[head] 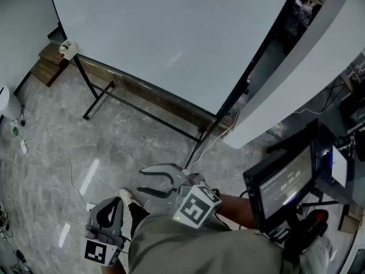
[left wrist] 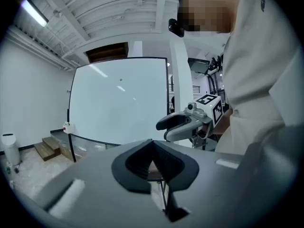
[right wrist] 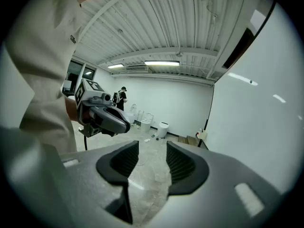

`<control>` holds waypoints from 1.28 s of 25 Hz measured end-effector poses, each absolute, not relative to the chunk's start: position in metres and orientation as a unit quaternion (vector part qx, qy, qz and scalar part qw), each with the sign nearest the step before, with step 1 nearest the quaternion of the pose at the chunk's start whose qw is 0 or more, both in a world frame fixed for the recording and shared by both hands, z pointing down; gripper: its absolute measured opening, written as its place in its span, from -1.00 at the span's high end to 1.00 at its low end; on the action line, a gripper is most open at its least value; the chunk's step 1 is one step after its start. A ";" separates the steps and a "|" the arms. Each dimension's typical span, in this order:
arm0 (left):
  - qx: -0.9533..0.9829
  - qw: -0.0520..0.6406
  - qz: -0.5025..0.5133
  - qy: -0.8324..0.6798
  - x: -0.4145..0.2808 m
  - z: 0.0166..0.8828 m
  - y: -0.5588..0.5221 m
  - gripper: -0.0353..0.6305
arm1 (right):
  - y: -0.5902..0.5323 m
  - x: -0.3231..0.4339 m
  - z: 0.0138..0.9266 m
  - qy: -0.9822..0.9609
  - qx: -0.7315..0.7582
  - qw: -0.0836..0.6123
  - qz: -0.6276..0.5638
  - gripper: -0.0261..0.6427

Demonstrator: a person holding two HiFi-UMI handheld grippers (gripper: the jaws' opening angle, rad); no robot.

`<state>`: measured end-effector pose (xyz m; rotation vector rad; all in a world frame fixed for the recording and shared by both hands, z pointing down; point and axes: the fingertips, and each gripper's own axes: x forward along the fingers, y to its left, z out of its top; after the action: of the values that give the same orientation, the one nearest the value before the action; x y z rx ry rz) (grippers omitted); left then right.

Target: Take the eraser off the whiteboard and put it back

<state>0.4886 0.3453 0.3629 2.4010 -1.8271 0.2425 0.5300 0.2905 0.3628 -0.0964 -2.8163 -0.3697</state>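
The big whiteboard (head: 171,33) stands on a black frame over a grey stone floor. A small white object with a red spot (head: 67,49), possibly the eraser, sits at the board's lower left corner; it also shows in the left gripper view (left wrist: 68,127) and the right gripper view (right wrist: 203,135). My right gripper (head: 155,180) is held low in front of me, far from the board, open and empty. My left gripper (head: 111,209) hangs at my lower left, shut with nothing in it. Each gripper shows in the other's view: the right gripper (left wrist: 183,125) and the left gripper (right wrist: 102,115).
A white pillar (head: 296,79) stands just right of the board. A dark monitor (head: 285,181) on a stand is at my right. Wooden steps (head: 48,61) and a white bin (head: 8,101) are at the far left, with a cable (head: 51,153) across the floor.
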 end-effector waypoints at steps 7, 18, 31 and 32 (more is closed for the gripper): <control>0.794 0.059 0.079 -0.600 0.491 0.364 0.345 0.88 | 0.287 0.532 0.365 -0.980 -0.029 0.153 -0.125 0.37; 0.780 0.080 0.090 -0.614 0.466 0.381 0.342 0.88 | 0.280 0.509 0.372 -0.980 -0.055 0.137 -0.132 0.38; 0.739 0.095 0.053 -0.665 0.310 0.384 0.338 0.88 | 0.256 0.382 0.389 -0.981 -0.046 0.157 -0.107 0.92; 0.735 0.095 0.051 -0.669 0.293 0.384 0.339 0.88 | 0.255 0.369 0.390 -0.981 -0.045 0.160 -0.102 0.92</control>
<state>0.2934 0.3390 0.3838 2.1803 -1.9843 0.1521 0.3692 0.2548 0.3897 -0.1296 -2.8013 -0.2925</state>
